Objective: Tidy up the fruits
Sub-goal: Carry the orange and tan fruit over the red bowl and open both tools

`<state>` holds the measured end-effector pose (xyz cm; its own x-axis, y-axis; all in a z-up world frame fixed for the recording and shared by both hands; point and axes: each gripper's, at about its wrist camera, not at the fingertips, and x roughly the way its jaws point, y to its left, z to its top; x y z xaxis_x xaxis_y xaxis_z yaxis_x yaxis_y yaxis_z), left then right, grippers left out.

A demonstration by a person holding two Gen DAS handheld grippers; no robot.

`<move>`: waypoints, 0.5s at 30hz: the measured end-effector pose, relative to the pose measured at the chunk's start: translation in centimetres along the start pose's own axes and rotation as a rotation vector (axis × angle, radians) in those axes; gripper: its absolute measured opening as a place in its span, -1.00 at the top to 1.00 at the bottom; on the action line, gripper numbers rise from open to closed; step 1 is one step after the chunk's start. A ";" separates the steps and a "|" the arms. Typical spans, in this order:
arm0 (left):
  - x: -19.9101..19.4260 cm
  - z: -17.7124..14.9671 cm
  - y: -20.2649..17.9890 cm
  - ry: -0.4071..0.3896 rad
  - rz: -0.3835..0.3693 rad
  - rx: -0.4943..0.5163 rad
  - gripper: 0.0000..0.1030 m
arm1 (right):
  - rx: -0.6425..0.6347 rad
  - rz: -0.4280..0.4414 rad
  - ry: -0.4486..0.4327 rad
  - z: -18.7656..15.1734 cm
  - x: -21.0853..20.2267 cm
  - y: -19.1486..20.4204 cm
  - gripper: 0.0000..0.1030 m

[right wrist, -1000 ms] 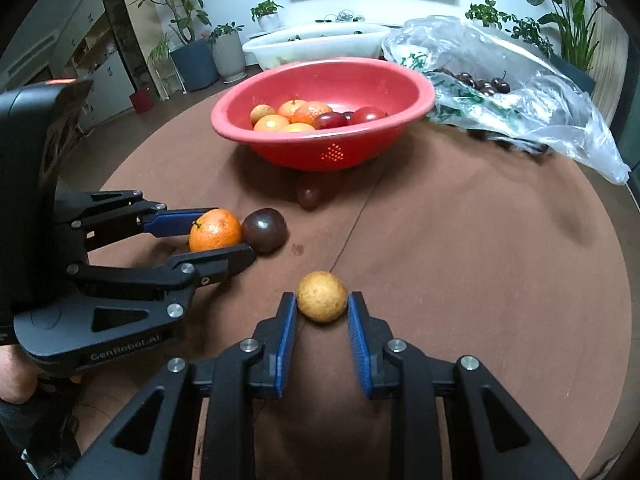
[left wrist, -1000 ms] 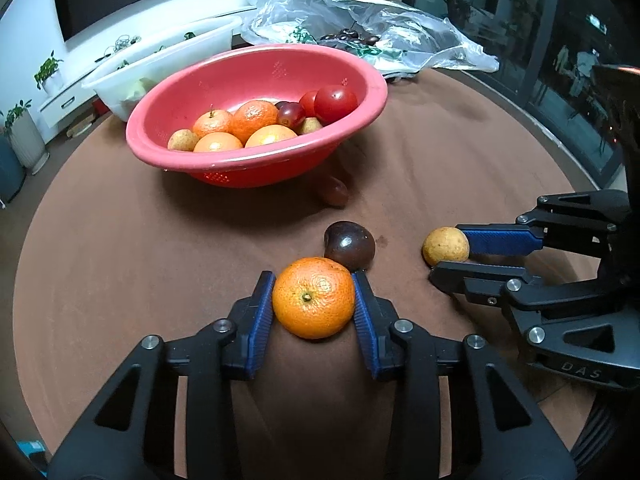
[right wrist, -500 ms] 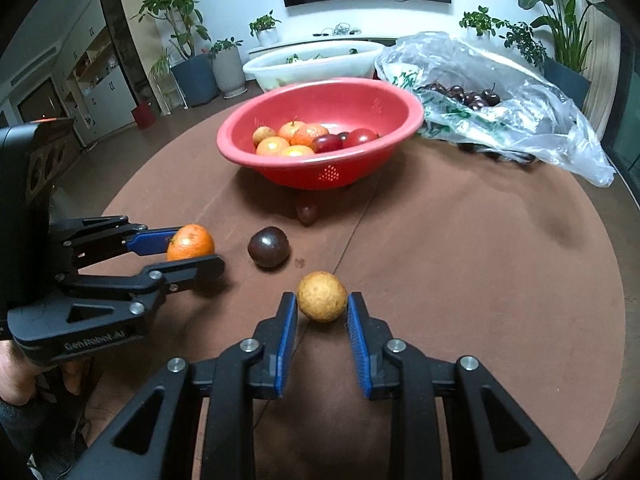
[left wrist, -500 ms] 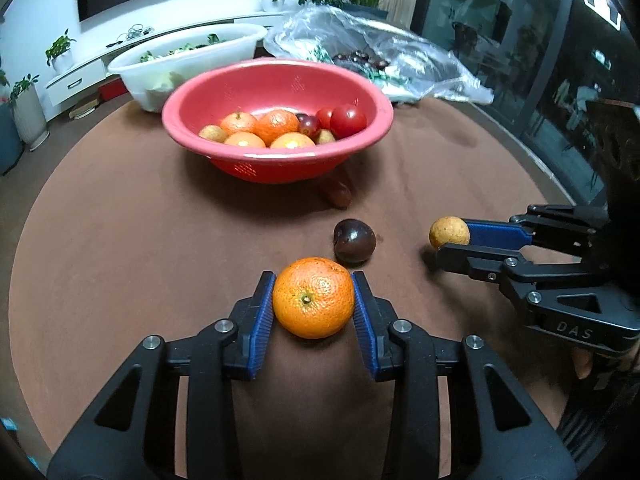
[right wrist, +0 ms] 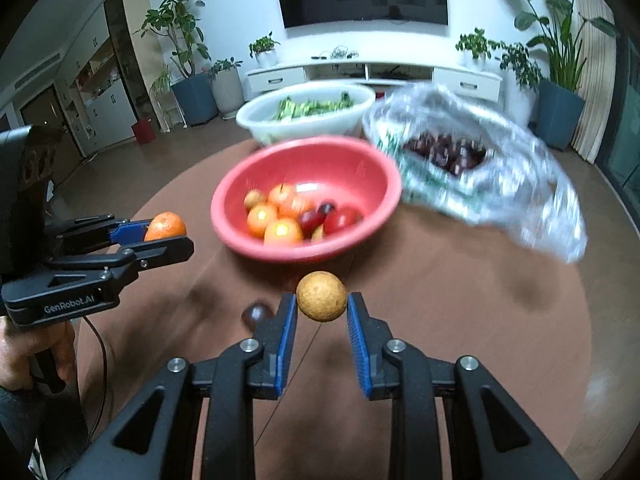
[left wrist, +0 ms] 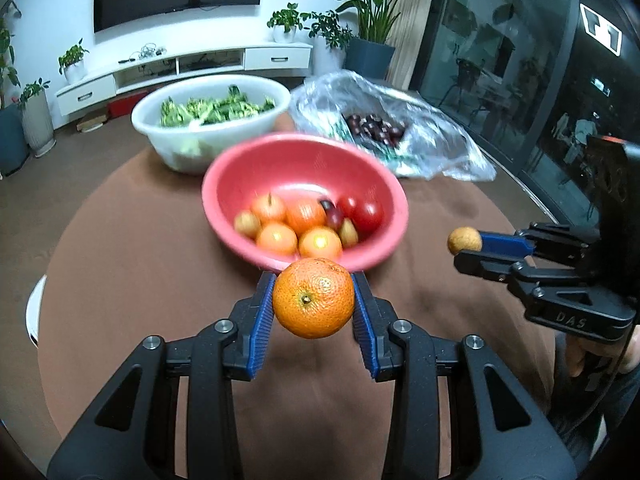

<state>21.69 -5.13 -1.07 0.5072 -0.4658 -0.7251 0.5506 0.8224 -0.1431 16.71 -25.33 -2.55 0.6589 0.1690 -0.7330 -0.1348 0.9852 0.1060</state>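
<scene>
Left gripper point(left wrist: 313, 309) clamped on an orange point(left wrist: 313, 298), raised clear of the tabletop point(left wrist: 132, 272) and poised just in front of the near rim of the red bowl point(left wrist: 224, 216). Right gripper point(right wrist: 321, 311) clamped on a small tan round fruit point(right wrist: 321, 296), likewise off the cloth and short of the bowl. Both fruits gripped squarely between the blue pads point(right wrist: 286, 334), neither yet over the bowl's opening.

Already gathered in the red bowl: several oranges, a few small tan fruits, two red fruits and a dark plum-like fruit, somewhat blurred. Left outside, one dark round fruit point(right wrist: 256, 314) on the tabletop, seen in the right wrist view just left of the right gripper; any other stray fruit possibly hidden behind the grippers, so not to be ruled out.

Beyond the red bowl, a white bowl of greens point(left wrist: 210, 120) and a clear plastic bag of dark cherries point(left wrist: 376, 128), both apparently untouched; unclear whether these belong to the sorting.

Judged progress: well advanced. Remaining: carrying both held fruits over the rim, letting go inside, then fetching the dark fruit.
</scene>
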 end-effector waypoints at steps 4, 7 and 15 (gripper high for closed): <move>1.2 2.7 0.6 0.004 0.014 0.008 0.32 | -0.046 -0.011 -0.021 3.4 0.6 0.3 0.45; 3.0 4.2 1.0 0.030 0.029 0.017 0.32 | -0.061 -0.010 -0.012 5.6 2.1 0.4 0.45; 8.2 5.6 1.4 0.093 0.053 0.035 0.32 | -0.094 -0.016 0.063 8.0 7.5 0.9 0.45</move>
<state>30.35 -9.65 -3.41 0.4730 -0.3883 -0.7909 0.5488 0.8321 -0.0804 27.46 -22.99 -2.64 0.6141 0.1487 -0.7751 -0.1960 0.9801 0.0328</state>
